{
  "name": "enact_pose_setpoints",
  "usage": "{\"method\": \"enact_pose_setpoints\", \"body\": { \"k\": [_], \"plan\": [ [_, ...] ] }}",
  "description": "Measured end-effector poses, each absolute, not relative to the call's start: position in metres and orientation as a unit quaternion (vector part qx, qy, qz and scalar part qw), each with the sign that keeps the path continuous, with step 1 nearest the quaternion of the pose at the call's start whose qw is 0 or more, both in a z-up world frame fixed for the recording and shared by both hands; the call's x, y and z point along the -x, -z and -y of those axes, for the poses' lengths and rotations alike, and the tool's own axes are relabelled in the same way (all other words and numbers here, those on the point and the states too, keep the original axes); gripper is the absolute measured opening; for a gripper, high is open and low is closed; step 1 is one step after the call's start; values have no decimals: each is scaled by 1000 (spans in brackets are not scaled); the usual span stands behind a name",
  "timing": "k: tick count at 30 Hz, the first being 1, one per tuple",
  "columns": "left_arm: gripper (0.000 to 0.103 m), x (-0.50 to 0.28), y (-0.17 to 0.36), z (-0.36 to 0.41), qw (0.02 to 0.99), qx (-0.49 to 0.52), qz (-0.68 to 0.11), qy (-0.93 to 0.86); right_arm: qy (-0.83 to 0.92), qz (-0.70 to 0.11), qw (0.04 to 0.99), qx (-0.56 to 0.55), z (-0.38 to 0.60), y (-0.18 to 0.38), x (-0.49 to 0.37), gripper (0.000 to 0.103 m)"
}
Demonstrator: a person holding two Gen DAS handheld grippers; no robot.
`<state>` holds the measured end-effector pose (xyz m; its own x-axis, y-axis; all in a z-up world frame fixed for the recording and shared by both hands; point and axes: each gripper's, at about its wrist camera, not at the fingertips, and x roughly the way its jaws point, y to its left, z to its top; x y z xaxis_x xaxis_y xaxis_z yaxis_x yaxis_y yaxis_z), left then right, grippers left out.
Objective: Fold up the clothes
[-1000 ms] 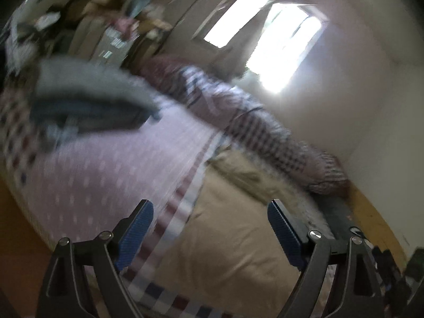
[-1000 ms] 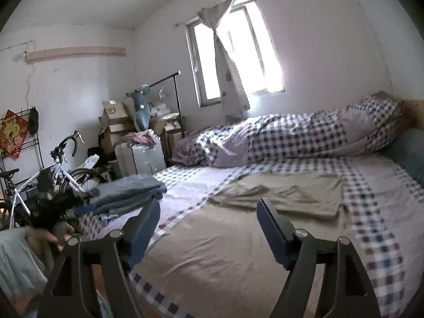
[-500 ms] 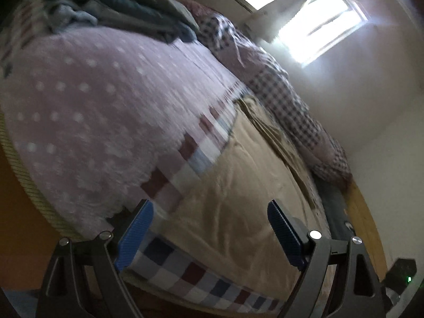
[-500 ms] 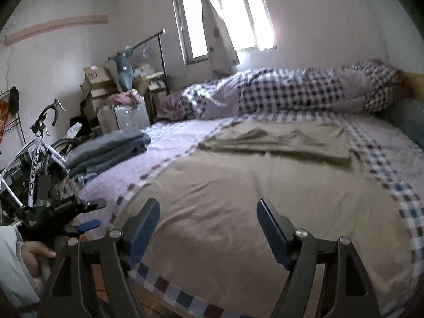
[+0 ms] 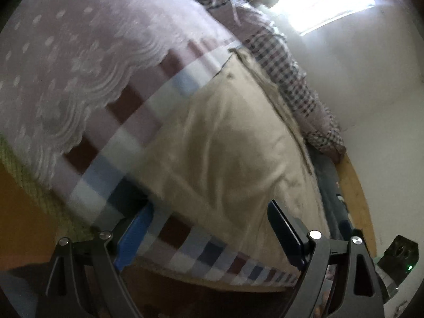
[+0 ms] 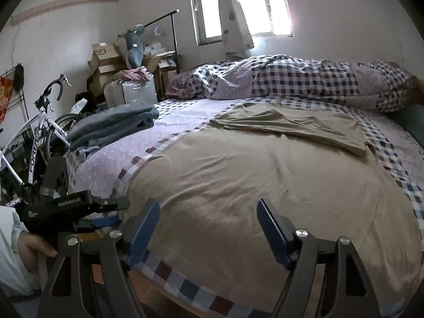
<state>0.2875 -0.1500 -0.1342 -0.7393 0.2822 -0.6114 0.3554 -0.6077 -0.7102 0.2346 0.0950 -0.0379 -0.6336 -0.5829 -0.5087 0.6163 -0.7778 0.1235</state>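
1. Farthest back on the bed (image 6: 397, 204), an olive-tan garment (image 6: 291, 127) is lying spread flat, just in front of the checked duvet (image 6: 304, 79) that is bunched along the wall side
2. Nearer the foot, a large tan cloth (image 6: 265, 185) is covering the middle of the bed, wrinkled, with the checked border of the sheet showing around it
3. At the left corner of the bed, a stack of folded blue-grey clothes (image 6: 114, 124) is sitting on the dotted lilac sheet, well apart from the olive-tan garment
4. Low at the foot of the bed, the right hand-held gripper (image 6: 208, 229) is hovering with its blue-padded fingers spread wide, gripping nothing
5. To its left, the left hand-held gripper (image 5: 209, 233) is also standing released, its fingers straddling the checked edge of the bed with nothing clamped between them; its view is blurred and tilted
6. Beyond the bed, a white bicycle (image 6: 39, 132) and stacked cardboard boxes (image 6: 106, 58) are standing against the left wall, below a bright window (image 6: 243, 2)
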Motion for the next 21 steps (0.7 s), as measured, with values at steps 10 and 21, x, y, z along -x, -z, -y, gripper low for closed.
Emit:
{"method": "enact_pose_setpoints", "body": {
  "k": [10, 21],
  "plan": [
    [91, -290, 125, 156, 77, -334, -398, 851, 898, -52, 340, -274, -84, 46, -236, 79],
    [54, -301, 123, 169, 88, -339, -405, 845, 894, -81, 346, -272, -74, 52, -241, 79]
  ]
}}
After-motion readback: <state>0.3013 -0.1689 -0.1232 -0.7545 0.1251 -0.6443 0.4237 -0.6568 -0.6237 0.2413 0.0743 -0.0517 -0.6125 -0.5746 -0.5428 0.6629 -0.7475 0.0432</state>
